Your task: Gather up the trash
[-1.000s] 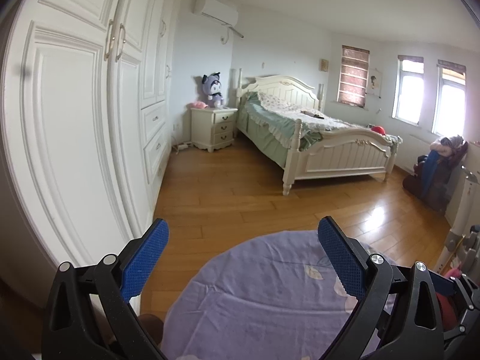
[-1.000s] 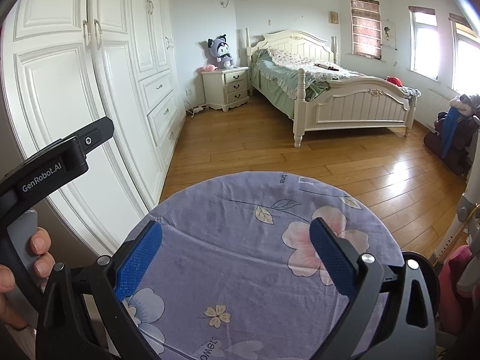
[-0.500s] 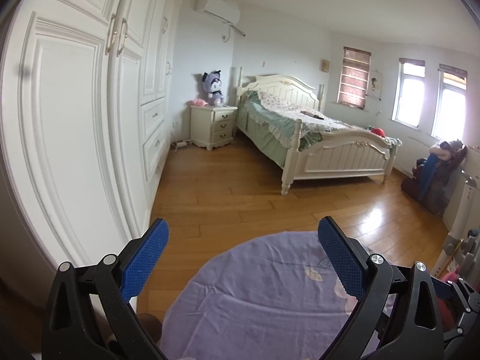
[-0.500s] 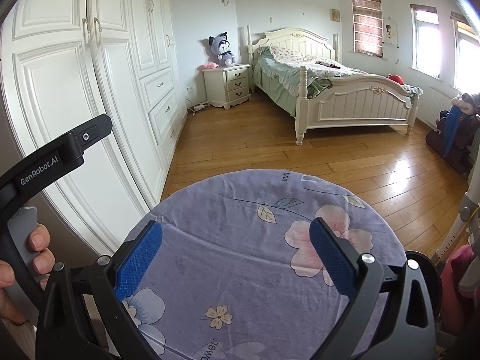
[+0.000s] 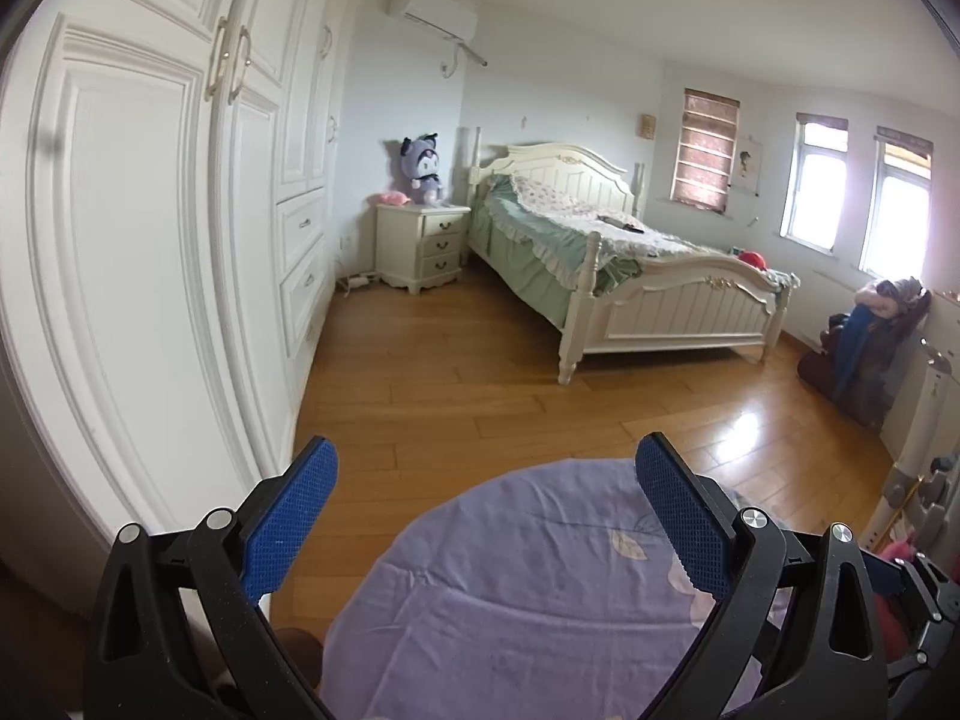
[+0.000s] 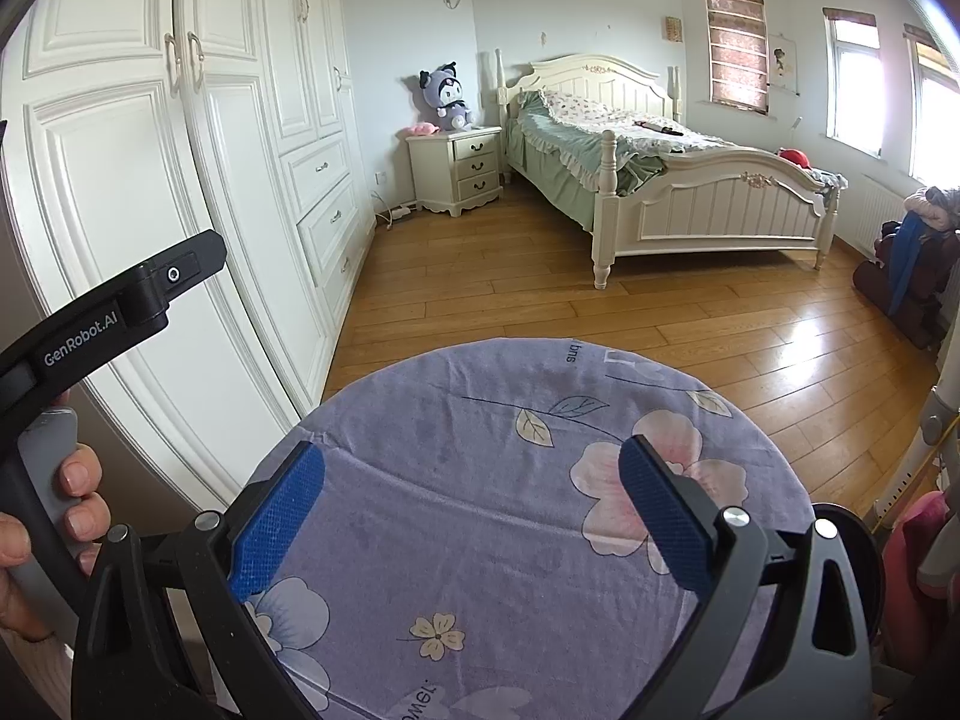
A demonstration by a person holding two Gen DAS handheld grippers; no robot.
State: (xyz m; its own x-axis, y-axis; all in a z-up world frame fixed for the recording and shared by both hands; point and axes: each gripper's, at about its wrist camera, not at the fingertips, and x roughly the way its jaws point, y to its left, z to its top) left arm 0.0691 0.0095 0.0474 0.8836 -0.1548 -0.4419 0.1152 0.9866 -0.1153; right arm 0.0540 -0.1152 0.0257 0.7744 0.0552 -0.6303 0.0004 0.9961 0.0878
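Observation:
No trash shows in either view. My left gripper (image 5: pixel 486 504) is open and empty, held above the near edge of a round table with a purple floral cloth (image 5: pixel 528 600). My right gripper (image 6: pixel 474 498) is open and empty, held over the same cloth (image 6: pixel 480 480). The left gripper's black body (image 6: pixel 114 306) and the hand holding it show at the left of the right wrist view.
White wardrobe doors (image 5: pixel 150 240) stand close on the left. A wooden floor (image 5: pixel 480 378) leads to a white bed (image 5: pixel 618 264) and a nightstand (image 5: pixel 423 246) with a plush toy (image 5: pixel 423 171). A chair with clothes (image 5: pixel 870 348) stands at the right by the windows.
Both views have shifted slightly; the grippers have moved a little over the table. Both jaws stay open and empty.

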